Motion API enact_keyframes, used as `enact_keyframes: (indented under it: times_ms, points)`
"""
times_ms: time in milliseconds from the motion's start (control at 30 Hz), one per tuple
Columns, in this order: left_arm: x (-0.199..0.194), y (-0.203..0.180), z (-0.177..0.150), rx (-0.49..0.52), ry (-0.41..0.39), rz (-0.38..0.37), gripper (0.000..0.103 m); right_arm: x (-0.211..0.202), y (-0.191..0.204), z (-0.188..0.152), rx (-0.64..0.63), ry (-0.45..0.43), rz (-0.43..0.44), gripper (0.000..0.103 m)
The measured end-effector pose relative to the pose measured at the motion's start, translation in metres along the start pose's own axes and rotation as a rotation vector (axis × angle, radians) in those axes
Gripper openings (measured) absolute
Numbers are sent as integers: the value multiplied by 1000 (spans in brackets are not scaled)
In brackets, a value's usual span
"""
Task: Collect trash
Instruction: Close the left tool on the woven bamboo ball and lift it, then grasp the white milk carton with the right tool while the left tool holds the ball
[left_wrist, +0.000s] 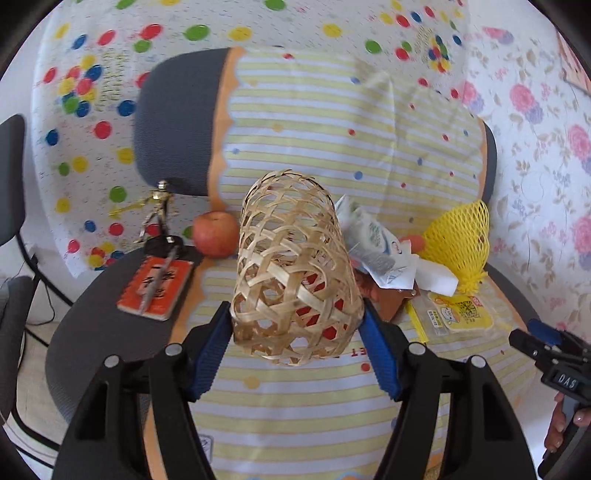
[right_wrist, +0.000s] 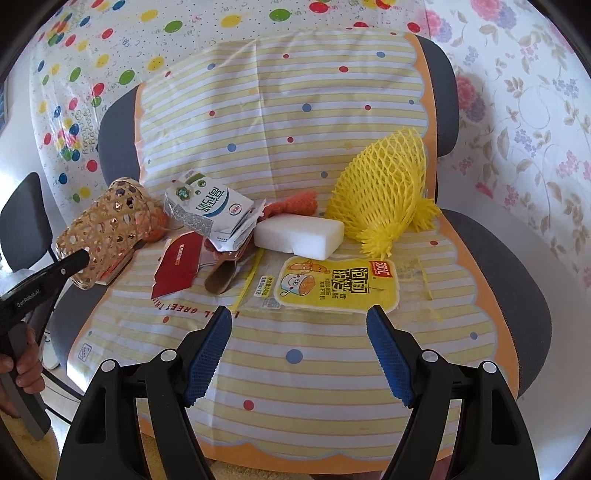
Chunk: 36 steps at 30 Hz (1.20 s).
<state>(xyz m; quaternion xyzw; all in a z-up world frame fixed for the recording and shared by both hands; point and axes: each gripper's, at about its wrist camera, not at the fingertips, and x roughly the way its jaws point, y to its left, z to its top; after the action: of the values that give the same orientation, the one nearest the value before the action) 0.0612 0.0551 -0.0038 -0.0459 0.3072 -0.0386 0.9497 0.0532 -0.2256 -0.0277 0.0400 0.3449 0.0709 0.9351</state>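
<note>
Across the striped yellow-and-white cloth (right_wrist: 295, 369) covering the grey chair seat, the near half is lying bare, giving the right gripper (right_wrist: 299, 354) open room; its blue pads are standing wide apart with nothing between them. Beyond it the trash is crowding the middle: a flat yellow noodle lid (right_wrist: 338, 282), a white foam block (right_wrist: 299, 236), a yellow foam fruit net (right_wrist: 384, 192), a crumpled white milk carton (right_wrist: 210, 210) and a red paper wrapper (right_wrist: 177, 266). Toward the cloth's left edge, the left gripper (left_wrist: 297, 332) is clamping a woven bamboo cylinder basket (left_wrist: 295, 266) by its sides, tilted and raised off the seat. Just past that edge, a red apple (left_wrist: 216, 232), an orange notebook (left_wrist: 157, 288) and a small gold figurine (left_wrist: 159, 210) are sitting on bare grey upholstery.
</note>
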Motion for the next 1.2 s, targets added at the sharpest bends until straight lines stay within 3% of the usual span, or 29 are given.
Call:
enact_keyframes:
  times_ms: [267,433,633,933,1200]
  points:
    - [-15,12,-5,-22,-18,-3,66,6,39,0,-68,-5,51,75]
    - [-8,19,0,-31,-27,8,66,25,72,18,-156,-17,91,70]
    - [11,33,11,-50,-20,11,66,75,100,53,-256,-15,148,72]
    - [50,41,23,-47,17,19,66,160,111,97,-293,47,228,80]
    - [76,40,30,-40,36,13,67,200,117,119,-308,64,275,85]
